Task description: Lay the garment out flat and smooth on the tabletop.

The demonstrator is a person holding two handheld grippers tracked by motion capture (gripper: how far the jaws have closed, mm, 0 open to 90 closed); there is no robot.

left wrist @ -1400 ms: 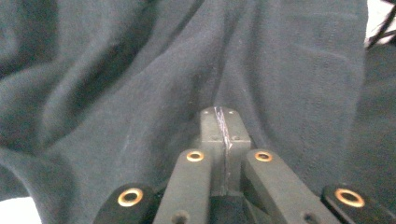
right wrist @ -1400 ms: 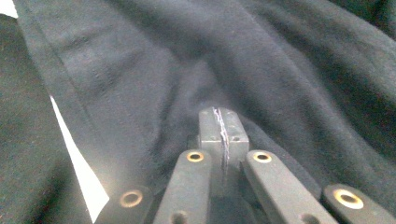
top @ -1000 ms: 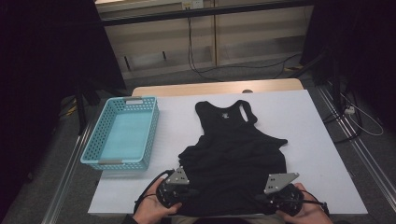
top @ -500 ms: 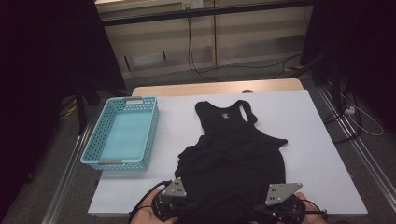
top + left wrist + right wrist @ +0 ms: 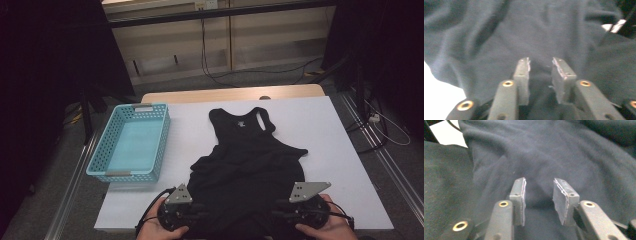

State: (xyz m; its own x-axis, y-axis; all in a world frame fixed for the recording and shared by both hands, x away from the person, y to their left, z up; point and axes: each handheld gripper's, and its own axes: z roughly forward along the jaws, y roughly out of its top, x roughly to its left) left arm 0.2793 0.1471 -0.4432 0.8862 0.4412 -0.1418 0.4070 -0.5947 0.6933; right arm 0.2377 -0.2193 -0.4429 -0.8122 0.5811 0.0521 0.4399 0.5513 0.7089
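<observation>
Black tank top (image 5: 250, 160) lies on the white table (image 5: 330, 130), centre to lower centre of the high view, neck and straps toward the top of the frame, hem at the bottom edge. Upper part flat; lower half rumpled, with folds across the body.

Left gripper (image 5: 192, 214) sits in the lower left of the high view, held by the person's left hand (image 5: 152, 227), at the hem's left corner. In the left gripper view (image 5: 540, 72) the jaws stand apart with dark cloth bulging up between the pads (image 5: 522, 75); cloth touches them, but not pinched flat. Released, not clamped.

Right gripper (image 5: 280, 216) sits in the lower right of the high view, in the right hand (image 5: 325, 227), at the hem's right corner. In the right gripper view (image 5: 539, 193) the jaws likewise stand parted, with a fold of the top rising between them. Released as well.

Grey three-cornered plates show on top of both grippers.

Turquoise basket (image 5: 162, 135) stands at the left of the table, well apart from the top.
</observation>
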